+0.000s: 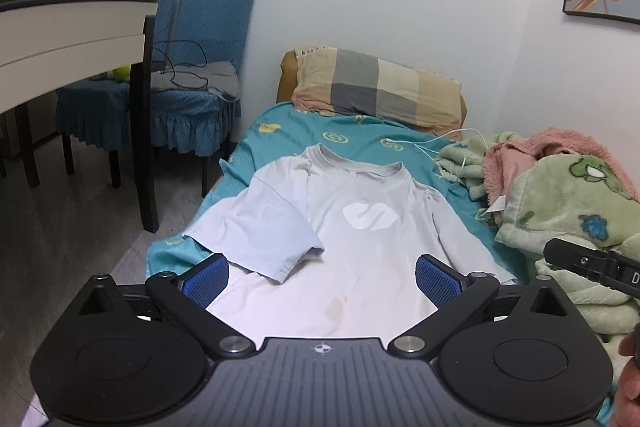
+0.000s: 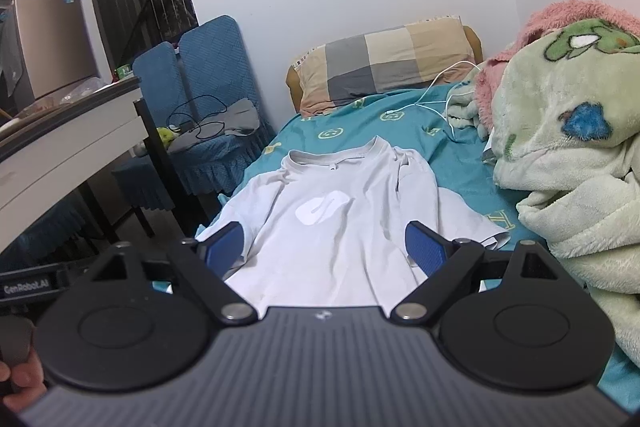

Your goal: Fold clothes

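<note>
White T-shirt (image 1: pixel 360 227) lies flat on the teal sheet (image 1: pixel 360 139), neck at 12 o'clock, hem at 6, so its long way runs straight off from both grippers. One sleeve (image 1: pixel 276 227) is folded in.

Left gripper (image 1: pixel 322 279) is spread wide, empty. Right gripper (image 2: pixel 325 249) too, empty.

Left looks nearer the folded sleeve; right nearer the flat sleeve (image 2: pixel 472 223) at 2 o'clock.

Writing: "GenRobot.AI".

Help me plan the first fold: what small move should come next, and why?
Probably lower the left gripper onto the left sleeve and close on its hem. Both grippers' jaws are open and empty, and the T-shirt lies flat, front up, with that sleeve spread outward.
</note>
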The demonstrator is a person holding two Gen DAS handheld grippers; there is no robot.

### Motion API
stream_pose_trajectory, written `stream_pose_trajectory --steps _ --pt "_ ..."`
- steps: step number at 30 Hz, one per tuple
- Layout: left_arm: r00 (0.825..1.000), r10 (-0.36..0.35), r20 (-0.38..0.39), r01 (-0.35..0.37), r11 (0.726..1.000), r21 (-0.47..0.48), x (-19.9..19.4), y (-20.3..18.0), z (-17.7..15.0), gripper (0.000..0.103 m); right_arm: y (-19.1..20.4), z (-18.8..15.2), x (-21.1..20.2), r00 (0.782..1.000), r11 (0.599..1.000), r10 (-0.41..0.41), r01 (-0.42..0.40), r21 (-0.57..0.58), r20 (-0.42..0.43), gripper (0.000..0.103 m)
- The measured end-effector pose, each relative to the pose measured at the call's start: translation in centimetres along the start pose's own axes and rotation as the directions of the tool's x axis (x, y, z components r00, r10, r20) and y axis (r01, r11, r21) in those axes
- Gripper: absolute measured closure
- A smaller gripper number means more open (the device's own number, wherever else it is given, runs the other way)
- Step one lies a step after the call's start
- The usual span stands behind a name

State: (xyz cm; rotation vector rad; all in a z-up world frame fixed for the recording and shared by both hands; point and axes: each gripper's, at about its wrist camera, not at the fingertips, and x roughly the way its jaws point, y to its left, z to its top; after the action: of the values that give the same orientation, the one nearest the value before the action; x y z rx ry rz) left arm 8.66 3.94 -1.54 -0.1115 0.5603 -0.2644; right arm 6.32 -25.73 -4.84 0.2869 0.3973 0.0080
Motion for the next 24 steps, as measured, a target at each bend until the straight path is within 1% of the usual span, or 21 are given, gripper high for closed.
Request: stream_pose_trajectory --steps 6,8,9,11,13,16,19,21,24 --pt "1.000 -0.004 -0.009 0.004 1.000 -0.003 0.4 -0.5 -0.2 0.002 -0.4 0.2 0.1 1.000 1.000 0.007 -0.007 0.017 -0.002 0.014" --pt "0.999 -0.027 -0.024 0.026 0.999 -0.036 0.8 -0.3 -0.4 0.002 -0.5 0.2 0.2 1.000 1.000 0.006 -0.005 0.026 -0.013 0.014" --pt "0.998 -0.047 -0.034 0.045 0.997 -0.068 1.2 0.0 -0.4 0.002 -0.5 0.2 0.3 1.000 1.000 0.005 -0.004 0.029 -0.019 0.014" --pt "0.992 -0.113 -0.059 0.101 0.977 -0.186 2.1 1.3 -0.4 0.002 -0.5 0.2 0.4 1.000 1.000 0.006 -0.005 0.031 -0.023 0.014" --pt "0.988 -0.133 -0.081 0.105 0.954 -0.282 3.1 2.6 -0.4 0.003 -0.7 0.2 0.6 0.999 0.999 0.012 -0.010 0.040 -0.031 0.014" --pt "0.988 -0.118 -0.099 0.074 0.928 -0.365 4.9 4.3 -0.1 0.003 -1.1 0.1 1.1 0.999 0.998 0.019 -0.017 0.058 -0.042 0.014" --pt "0.989 -0.083 -0.122 0.025 0.909 -0.417 7.5 6.1 0.9 0.003 -1.7 0.1 1.6 0.998 0.996 0.027 -0.022 0.083 -0.057 0.014" --pt "0.990 -0.043 -0.134 -0.022 0.894 -0.448 9.9 7.6 2.0 0.004 -2.1 0.1 2.1 0.998 0.995 0.029 -0.023 0.096 -0.063 0.014" --pt "0.988 0.025 -0.151 -0.099 0.859 -0.503 13.6 10.2 3.5 0.005 -2.9 0.1 2.9 0.997 0.993 0.037 -0.029 0.111 -0.073 0.014"
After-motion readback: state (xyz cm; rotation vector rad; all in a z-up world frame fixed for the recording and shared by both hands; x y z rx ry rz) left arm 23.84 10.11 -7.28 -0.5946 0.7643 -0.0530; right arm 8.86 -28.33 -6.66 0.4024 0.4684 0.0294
